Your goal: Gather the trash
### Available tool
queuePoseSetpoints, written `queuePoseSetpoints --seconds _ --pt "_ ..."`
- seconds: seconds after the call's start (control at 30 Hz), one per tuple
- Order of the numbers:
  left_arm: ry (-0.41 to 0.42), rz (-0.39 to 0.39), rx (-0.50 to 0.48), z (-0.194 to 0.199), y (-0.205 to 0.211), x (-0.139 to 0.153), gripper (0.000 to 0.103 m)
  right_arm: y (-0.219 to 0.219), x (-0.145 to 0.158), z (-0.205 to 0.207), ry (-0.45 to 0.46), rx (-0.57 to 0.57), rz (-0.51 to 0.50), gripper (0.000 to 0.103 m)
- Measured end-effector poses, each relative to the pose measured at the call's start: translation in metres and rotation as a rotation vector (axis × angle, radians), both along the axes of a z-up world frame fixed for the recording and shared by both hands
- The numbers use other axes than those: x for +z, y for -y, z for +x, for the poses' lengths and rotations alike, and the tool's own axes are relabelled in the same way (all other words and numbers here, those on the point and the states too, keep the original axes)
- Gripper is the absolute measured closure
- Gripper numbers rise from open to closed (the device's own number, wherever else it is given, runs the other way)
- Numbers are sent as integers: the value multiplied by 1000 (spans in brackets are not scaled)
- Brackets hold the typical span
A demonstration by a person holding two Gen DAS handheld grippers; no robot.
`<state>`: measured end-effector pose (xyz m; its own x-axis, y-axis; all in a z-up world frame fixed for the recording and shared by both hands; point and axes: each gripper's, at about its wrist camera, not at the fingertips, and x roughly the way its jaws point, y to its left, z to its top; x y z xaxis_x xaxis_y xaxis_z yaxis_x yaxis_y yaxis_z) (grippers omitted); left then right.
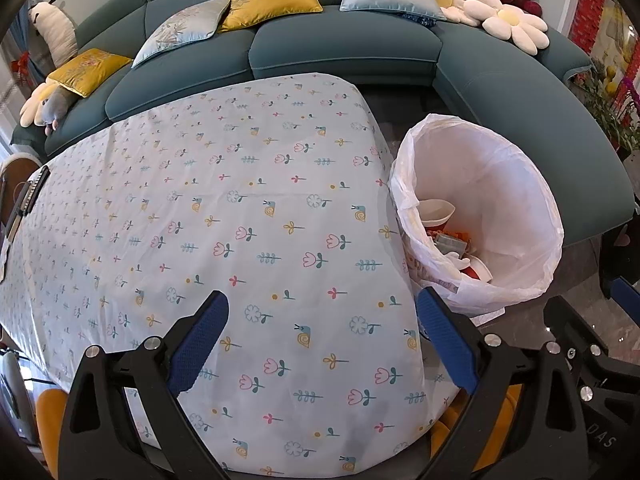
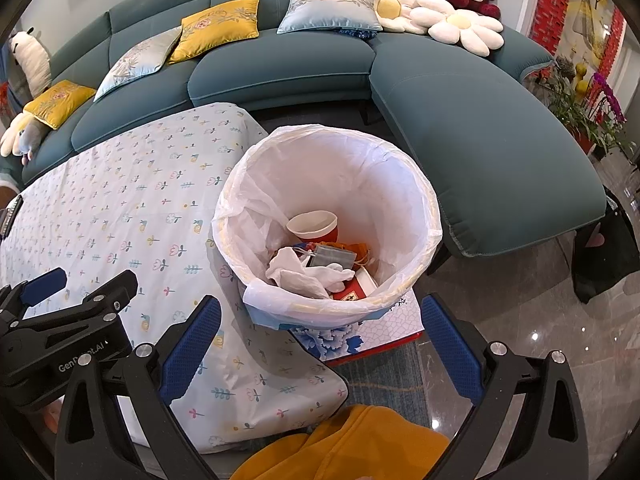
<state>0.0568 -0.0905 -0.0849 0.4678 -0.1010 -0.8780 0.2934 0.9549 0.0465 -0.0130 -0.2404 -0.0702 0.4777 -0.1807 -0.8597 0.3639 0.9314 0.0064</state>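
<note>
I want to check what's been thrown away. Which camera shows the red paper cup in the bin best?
The right wrist view: it looks down into the trash bin, showing the red paper cup whole. The left wrist view shows only part of the cup behind the liner's edge.

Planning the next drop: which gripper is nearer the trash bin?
Right. The right gripper hangs open just before the trash bin; the left gripper is open over the tablecloth, bin to its right.
</note>
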Motion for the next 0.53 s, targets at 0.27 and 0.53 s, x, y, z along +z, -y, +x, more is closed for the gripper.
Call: queuePoseSetpoints --seconds 0.27,0.53 --pt "-1 2 -8 -1 0 0 12 -1 -1 -1 -3 -2 1 7" --pt "17 -12 -29 -2 2 1 12 0 -2 -1 -4 -3 0 7"
